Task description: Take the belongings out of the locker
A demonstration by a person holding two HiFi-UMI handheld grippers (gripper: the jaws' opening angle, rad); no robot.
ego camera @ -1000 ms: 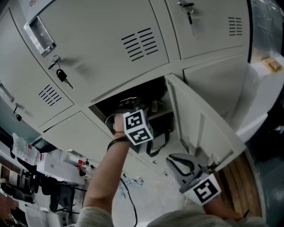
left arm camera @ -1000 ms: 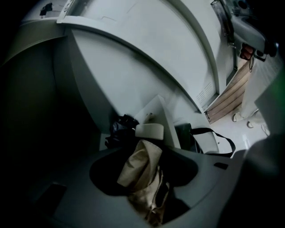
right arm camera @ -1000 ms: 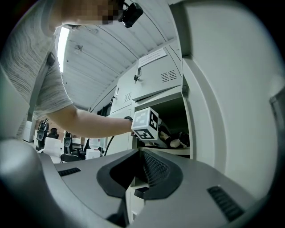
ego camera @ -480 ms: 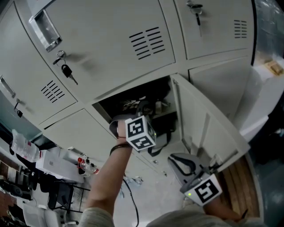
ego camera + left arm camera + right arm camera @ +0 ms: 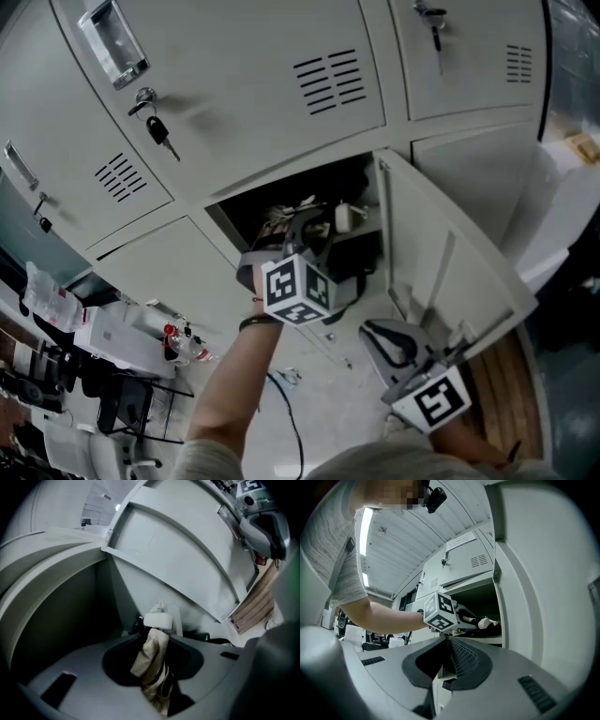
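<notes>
Left claw, just closing, nips crumpled beige cloth at the grey steel locker mouth; exit lies nearward. Right claw shut, empty.

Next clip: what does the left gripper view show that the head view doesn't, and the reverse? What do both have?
Only the left gripper view: a beige cloth item pinched between the jaws of the left hand-held gripper, which have just been closing.
Only the head view: the closed neighbouring lockers, with a key hanging from one lock.
Both: the open locker door, a white adapter inside the locker, and the right hand-held gripper beside that door.
</notes>
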